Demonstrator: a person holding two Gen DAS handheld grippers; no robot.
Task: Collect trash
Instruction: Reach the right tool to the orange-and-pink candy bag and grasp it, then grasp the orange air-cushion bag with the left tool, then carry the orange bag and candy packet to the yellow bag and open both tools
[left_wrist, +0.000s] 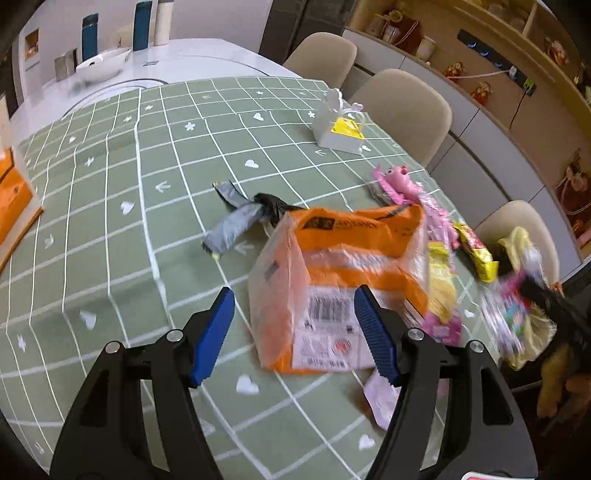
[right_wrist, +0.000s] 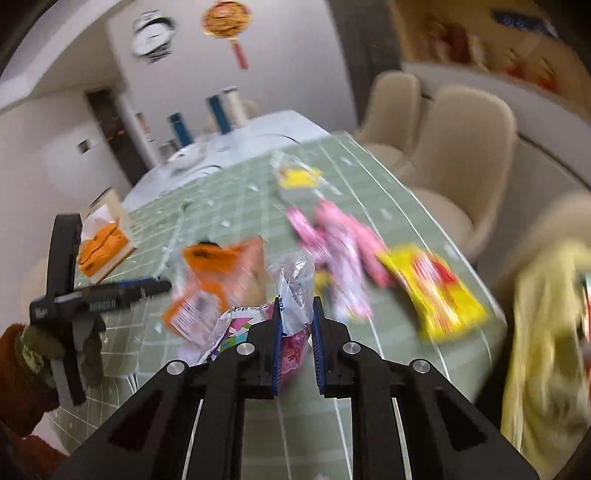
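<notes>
Right tongs (right_wrist: 297, 325) have the jaws squeezed in close on a crinkly clear wrapper (right_wrist: 291, 291) with pink and white print. The plastic stands up between the blue pads at the bottom centre of the right wrist view, pinched near one end, and the rest bunches to the lower left. That end grip looks sensible to me, because a limp wrapper offers nothing firmer to catch. The view is smeared, so how far it has lifted off the desk (right_wrist: 399, 206) I cannot tell.

Left tongs (left_wrist: 293, 325) stand wide apart and empty, low in the left wrist view, pointing down at the orange and white packet (left_wrist: 332, 273) in mid frame. The right pad overlaps the packet's lower edge in the picture; whether it touches I cannot tell. My read is that this packet is the left hand's next target.

More trash waits on the green checked cloth: a grey wrapper (left_wrist: 236, 221) left of the packet, a pink wrapper (left_wrist: 424, 199) to its upper right, and a yellow and red one (left_wrist: 476, 251) near the desk's right edge. Something yellow, perhaps a bag (right_wrist: 546, 350), hangs at the right edge of the right wrist view. If that is the bin bag, the pinched wrapper has a short trip.
</notes>
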